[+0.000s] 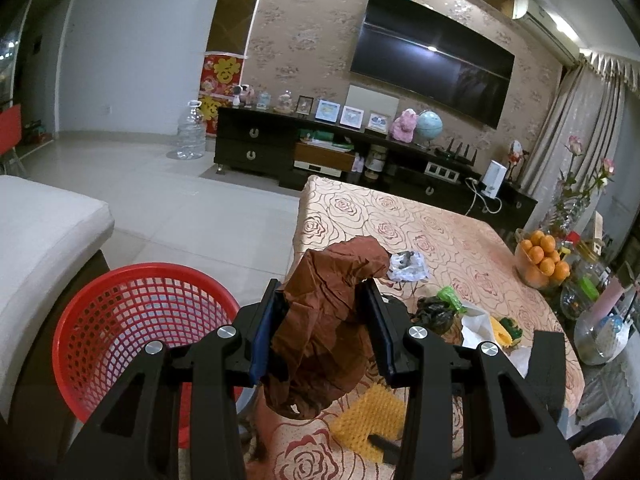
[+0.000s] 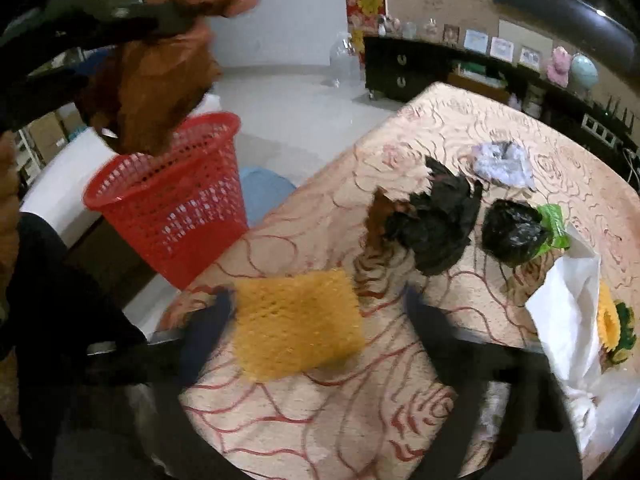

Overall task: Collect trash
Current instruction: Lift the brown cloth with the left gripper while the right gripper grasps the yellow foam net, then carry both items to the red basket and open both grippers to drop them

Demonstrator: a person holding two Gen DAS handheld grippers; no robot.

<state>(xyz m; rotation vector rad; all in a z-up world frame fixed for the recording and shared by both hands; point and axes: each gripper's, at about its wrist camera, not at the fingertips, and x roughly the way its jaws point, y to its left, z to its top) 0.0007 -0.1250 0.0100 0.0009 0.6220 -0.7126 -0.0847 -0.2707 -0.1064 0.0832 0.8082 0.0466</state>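
Observation:
My left gripper (image 1: 324,292) is shut on a crumpled brown plastic bag (image 1: 324,312) and holds it in the air at the table's left edge, right of the red mesh basket (image 1: 132,320). In the right wrist view the bag (image 2: 160,80) hangs just above the basket (image 2: 172,200). My right gripper (image 2: 316,300) is open, blurred, low over the table, with a yellow foam net (image 2: 296,324) between its fingers. A black crumpled bag (image 2: 436,220), a black-and-green bag (image 2: 516,228), a clear wrapper (image 2: 500,164) and white paper (image 2: 568,312) lie on the table.
The table has a rose-patterned cloth (image 1: 440,232). A bowl of oranges (image 1: 540,264), jars and a flower vase (image 1: 572,200) stand at its right side. A white couch (image 1: 40,232) is left of the basket. A TV cabinet (image 1: 320,152) lines the far wall.

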